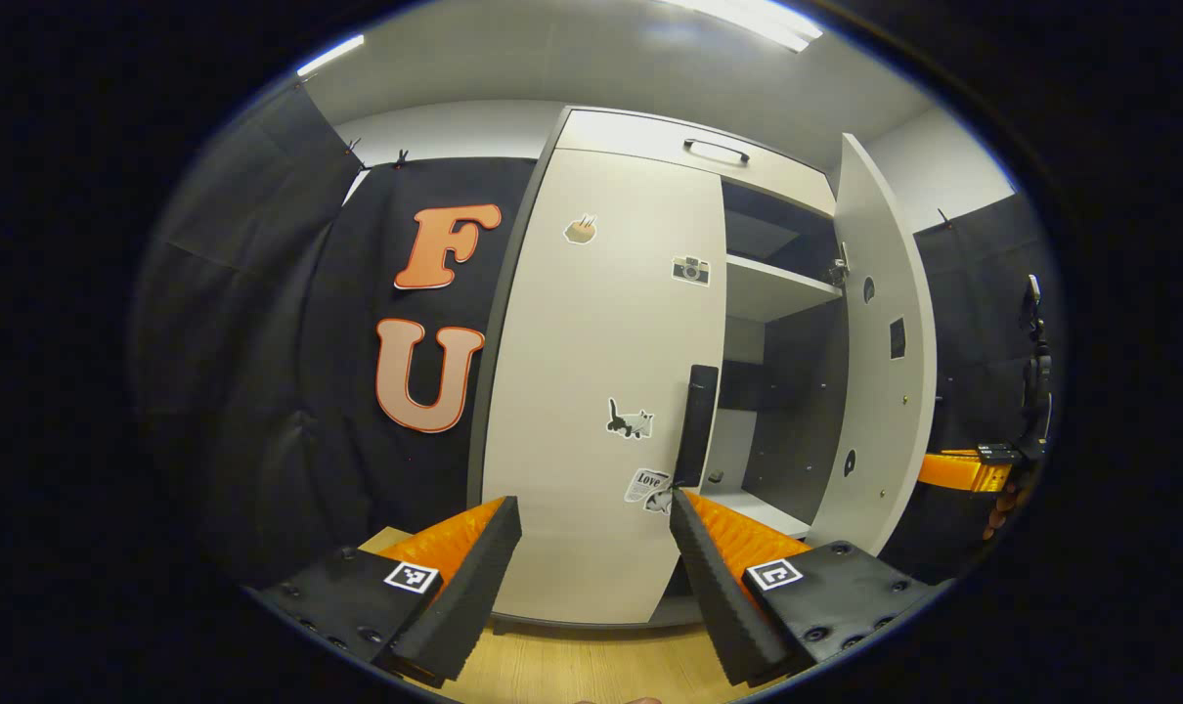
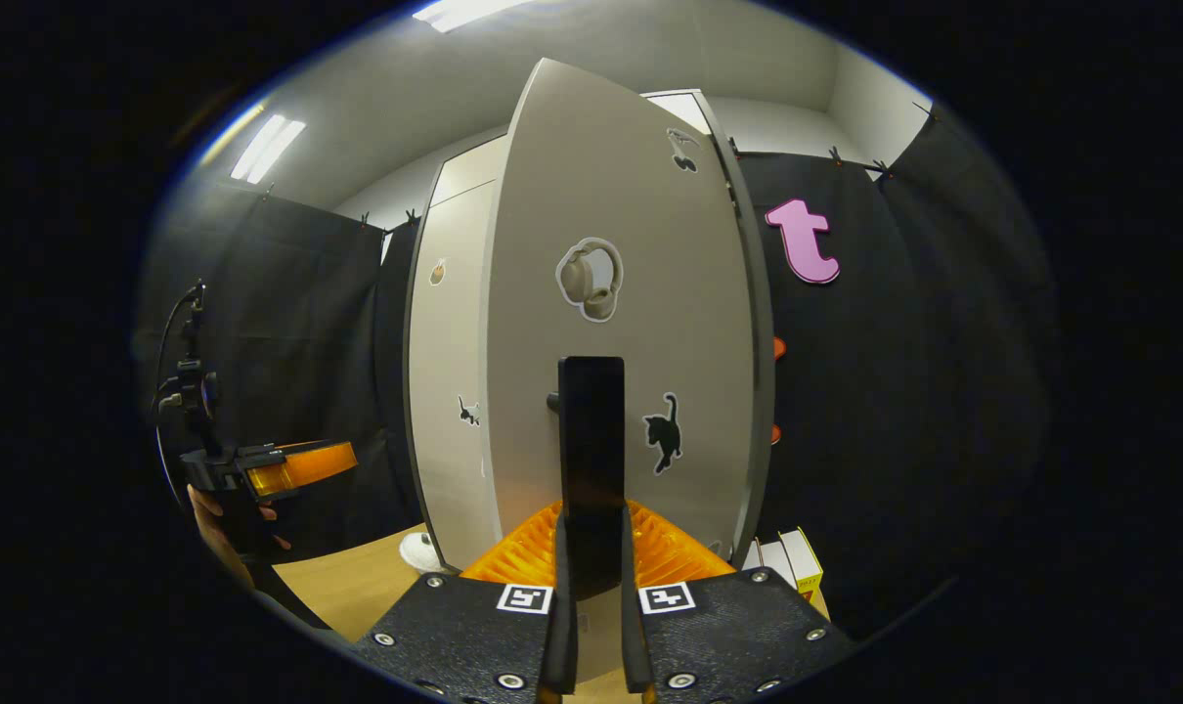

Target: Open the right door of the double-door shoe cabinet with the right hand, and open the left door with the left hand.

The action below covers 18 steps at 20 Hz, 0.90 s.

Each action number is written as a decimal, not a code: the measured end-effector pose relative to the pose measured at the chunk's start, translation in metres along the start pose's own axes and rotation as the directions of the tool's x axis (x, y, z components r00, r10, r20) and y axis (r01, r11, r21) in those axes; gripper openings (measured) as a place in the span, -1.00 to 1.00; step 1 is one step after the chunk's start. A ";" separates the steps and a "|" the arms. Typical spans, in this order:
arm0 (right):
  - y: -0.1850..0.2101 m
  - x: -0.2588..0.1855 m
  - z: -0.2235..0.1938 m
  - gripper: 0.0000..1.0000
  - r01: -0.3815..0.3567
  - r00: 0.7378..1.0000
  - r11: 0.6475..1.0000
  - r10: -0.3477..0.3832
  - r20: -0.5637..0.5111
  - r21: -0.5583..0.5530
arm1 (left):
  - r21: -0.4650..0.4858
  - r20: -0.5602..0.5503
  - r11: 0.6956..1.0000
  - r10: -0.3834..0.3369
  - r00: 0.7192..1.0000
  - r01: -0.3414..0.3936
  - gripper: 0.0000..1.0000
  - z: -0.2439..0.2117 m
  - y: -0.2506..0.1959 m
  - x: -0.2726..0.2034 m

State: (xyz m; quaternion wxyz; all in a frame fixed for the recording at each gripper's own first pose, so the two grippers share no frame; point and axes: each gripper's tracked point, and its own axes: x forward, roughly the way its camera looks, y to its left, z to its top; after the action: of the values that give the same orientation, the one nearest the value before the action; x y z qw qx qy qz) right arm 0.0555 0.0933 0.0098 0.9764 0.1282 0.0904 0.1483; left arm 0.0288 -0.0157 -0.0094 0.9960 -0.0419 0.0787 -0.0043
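1 of 2 doors open.
The right gripper [image 2: 591, 587] is clenched on the right door's handle [image 2: 591, 450], the right door [image 1: 880, 332] swung wide; the left gripper [image 1: 596, 548] hangs released near the left handle [image 1: 697, 425], with the left door [image 1: 601, 391] shut and left to pull.

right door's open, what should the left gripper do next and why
Probably ease the left gripper forward and rightward onto the left door's handle: its jaws stand open short of it, that door looks closed, and the right gripper grips the swung-out right door's handle.
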 end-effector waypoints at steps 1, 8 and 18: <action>-0.004 -0.003 0.001 -0.64 0.012 1.000 1.000 -0.012 0.010 0.009 | 0.007 -0.001 1.000 -0.007 1.000 0.007 0.97 0.001 -0.006 0.003; -0.063 -0.022 0.015 -0.73 0.210 0.974 0.978 -0.209 0.093 0.001 | 0.033 0.020 0.999 -0.034 0.999 0.033 0.96 0.007 -0.040 0.022; -0.071 -0.042 0.025 -0.85 0.098 0.985 0.988 -0.113 0.132 0.119 | 0.082 -0.025 0.996 -0.042 0.999 0.043 0.97 -0.008 -0.072 0.051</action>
State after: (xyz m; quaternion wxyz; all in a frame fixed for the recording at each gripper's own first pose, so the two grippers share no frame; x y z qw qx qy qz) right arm 0.0403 0.0087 0.0199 0.9781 0.1877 0.0374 0.0818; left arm 0.0776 -0.0889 -0.0192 0.9956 -0.0025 0.0892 -0.0293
